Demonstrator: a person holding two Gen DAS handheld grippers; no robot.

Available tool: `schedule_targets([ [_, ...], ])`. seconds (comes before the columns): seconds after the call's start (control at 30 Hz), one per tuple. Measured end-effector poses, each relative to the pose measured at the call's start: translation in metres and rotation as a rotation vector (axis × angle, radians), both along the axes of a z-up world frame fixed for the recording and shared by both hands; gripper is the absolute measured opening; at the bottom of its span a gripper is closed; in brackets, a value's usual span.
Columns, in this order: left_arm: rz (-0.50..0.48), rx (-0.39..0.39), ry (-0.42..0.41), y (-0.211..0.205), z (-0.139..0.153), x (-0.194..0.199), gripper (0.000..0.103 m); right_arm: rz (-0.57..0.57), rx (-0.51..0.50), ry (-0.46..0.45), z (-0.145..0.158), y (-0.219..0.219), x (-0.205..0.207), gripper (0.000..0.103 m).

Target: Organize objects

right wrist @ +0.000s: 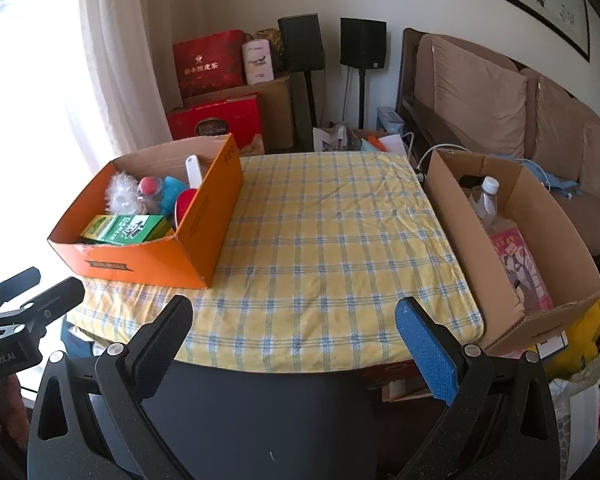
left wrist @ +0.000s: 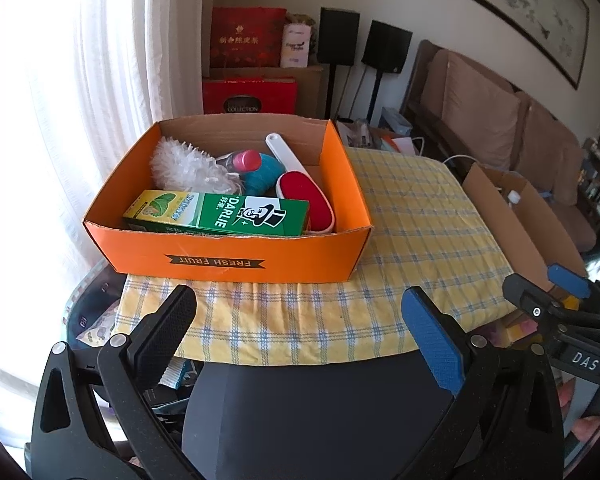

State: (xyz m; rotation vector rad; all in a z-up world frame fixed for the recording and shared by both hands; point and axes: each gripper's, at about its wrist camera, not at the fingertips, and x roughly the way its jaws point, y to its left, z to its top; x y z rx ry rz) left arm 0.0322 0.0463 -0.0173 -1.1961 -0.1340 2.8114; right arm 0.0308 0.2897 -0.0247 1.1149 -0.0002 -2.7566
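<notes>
Both tools empty (jaws wide), orange box [left wrist: 236, 258] full

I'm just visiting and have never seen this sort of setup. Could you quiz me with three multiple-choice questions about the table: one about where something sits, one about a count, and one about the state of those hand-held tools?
1. Where is the green toothpaste box?
A. In the orange box
B. On the checked cloth
C. In the brown cardboard box

2. How many open boxes stand on the table?
A. One
B. Two
C. Three

3. How do the jaws of the left gripper and right gripper stand?
A. Both shut
B. Both open, holding nothing
C. One clamps a bottle

Answers:
1 A: it lies along the orange box's near wall.
2 B: orange on one side, brown on the other.
3 B: each pair is spread wide with bare cloth between.
</notes>
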Motion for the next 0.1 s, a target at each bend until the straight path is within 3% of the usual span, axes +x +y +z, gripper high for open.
schedule_targets([
  [0.1,0.004,-0.006,-0.002,0.0003,-0.0002,-0.0001,0.103,0.000,0.006,0.003,0.0003,-0.0002,0.0004,0.103],
])
